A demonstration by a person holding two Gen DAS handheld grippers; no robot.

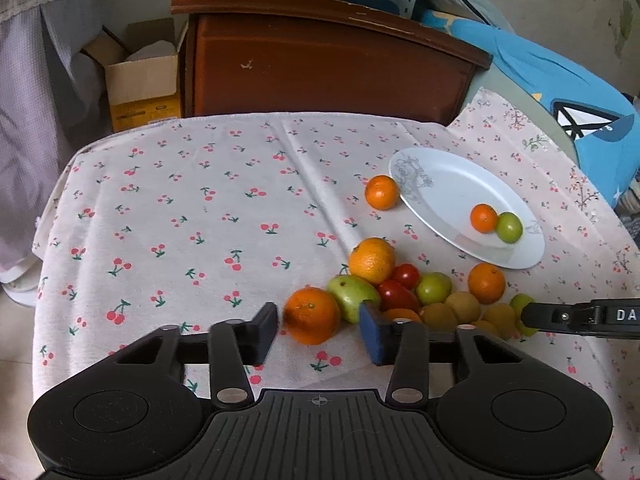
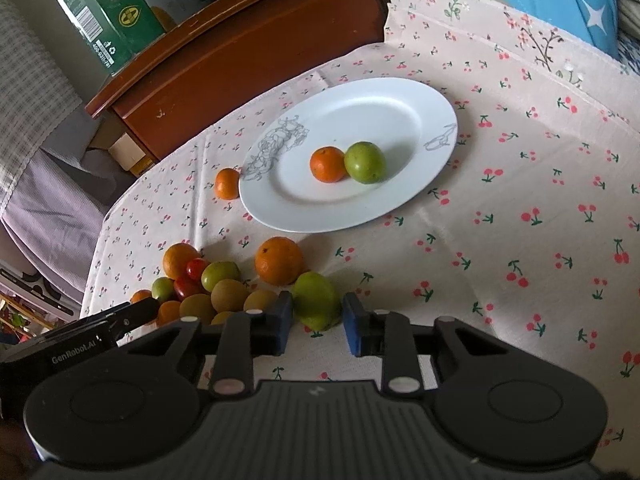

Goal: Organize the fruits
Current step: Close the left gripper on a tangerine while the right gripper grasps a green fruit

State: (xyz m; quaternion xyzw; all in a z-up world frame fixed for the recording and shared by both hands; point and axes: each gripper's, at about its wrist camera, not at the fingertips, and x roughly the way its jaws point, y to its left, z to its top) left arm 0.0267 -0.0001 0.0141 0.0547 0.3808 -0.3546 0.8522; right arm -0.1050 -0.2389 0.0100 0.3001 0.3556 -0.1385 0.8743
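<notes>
A pile of fruit lies on the cherry-print cloth: oranges, green fruits, red tomatoes (image 1: 396, 294) and brown fruits (image 1: 460, 308). My left gripper (image 1: 318, 330) is open, its pads on either side of an orange (image 1: 312, 315) at the pile's near left. My right gripper (image 2: 316, 322) is open around a green fruit (image 2: 316, 300) at the pile's right end, the pads close to it. A white plate (image 2: 360, 96) holds a small orange (image 2: 328, 164) and a green fruit (image 2: 365, 162). The plate also shows in the left wrist view (image 1: 440, 172).
One orange (image 1: 382, 192) sits alone against the plate's left rim. Another orange (image 2: 279, 260) lies between pile and plate. A brown wooden cabinet (image 1: 320, 68) stands behind the table, a cardboard box (image 1: 140, 80) to its left, a blue cushion (image 1: 560, 92) at the right.
</notes>
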